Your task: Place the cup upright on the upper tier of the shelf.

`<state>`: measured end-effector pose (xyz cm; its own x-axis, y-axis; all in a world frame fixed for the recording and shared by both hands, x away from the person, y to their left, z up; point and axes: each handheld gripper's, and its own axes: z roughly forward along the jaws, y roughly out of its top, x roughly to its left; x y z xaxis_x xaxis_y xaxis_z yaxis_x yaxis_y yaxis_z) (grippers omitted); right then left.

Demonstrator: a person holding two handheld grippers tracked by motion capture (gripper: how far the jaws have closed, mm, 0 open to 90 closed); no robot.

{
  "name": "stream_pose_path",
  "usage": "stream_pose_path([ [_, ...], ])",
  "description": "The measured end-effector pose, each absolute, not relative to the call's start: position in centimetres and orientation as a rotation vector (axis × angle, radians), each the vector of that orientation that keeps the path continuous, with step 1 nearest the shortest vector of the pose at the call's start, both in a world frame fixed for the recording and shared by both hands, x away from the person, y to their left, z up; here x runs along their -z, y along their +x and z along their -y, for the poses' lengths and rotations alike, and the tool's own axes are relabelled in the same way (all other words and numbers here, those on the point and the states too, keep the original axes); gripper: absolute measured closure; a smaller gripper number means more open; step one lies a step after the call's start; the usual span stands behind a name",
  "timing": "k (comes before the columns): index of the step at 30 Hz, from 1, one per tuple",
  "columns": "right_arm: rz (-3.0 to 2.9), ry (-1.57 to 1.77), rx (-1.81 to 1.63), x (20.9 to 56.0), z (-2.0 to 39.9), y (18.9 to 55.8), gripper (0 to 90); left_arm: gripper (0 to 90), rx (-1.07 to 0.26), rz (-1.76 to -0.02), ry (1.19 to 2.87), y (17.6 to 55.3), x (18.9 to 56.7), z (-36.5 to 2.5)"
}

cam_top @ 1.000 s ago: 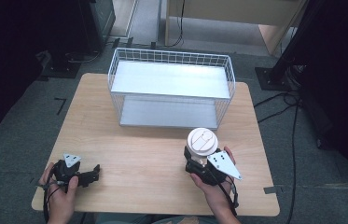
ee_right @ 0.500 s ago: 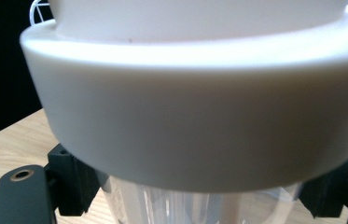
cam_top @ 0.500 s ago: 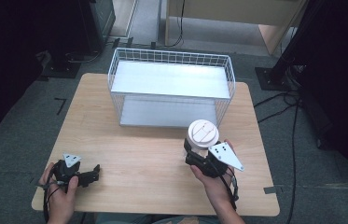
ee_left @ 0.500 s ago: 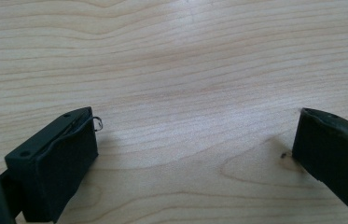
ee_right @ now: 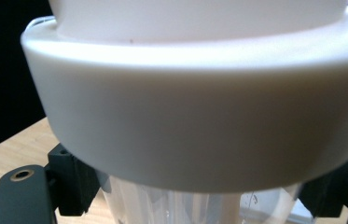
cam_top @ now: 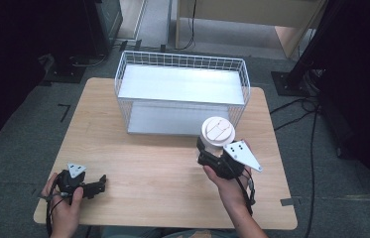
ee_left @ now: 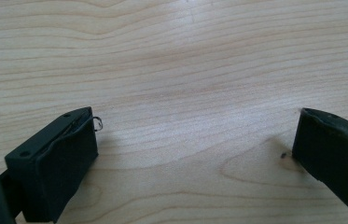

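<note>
A clear cup with a white lid (cam_top: 217, 131) is held upright above the wooden table (cam_top: 148, 158), just in front of the wire basket's right end. My right gripper (cam_top: 209, 150) is shut on the cup's clear body below the lid. In the right gripper view the lid (ee_right: 199, 116) looms very close, and black fingers (ee_right: 73, 182) press the clear wall from both sides. My left gripper (cam_top: 100, 183) rests on the table at the front left. Its jaws stand wide open in the left gripper view (ee_left: 195, 126), with bare wood between them.
A white wire basket (cam_top: 182, 60) with a pale floor stands at the back middle of the table. Dark floor with cables and stands surrounds the table. A person's hands hold both grippers at the near edge.
The right gripper has lifted the cup and carried it slightly right, toward the basket. The left gripper has stayed where it was.
</note>
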<state>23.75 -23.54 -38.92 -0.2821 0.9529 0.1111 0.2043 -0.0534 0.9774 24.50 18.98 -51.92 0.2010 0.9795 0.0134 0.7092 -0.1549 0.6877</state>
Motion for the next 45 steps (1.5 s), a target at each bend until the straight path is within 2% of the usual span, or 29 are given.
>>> stream_pose_path([
  [13,-1.513,1.217,-1.405,36.0,23.0,24.5,16.1,0.2,-0.638,-1.567,1.932,24.5,51.9,-19.0],
  [45,-1.429,1.180,-1.405,31.5,22.3,27.5,16.2,0.2,-0.638,-1.567,1.932,24.5,51.9,-19.0],
])
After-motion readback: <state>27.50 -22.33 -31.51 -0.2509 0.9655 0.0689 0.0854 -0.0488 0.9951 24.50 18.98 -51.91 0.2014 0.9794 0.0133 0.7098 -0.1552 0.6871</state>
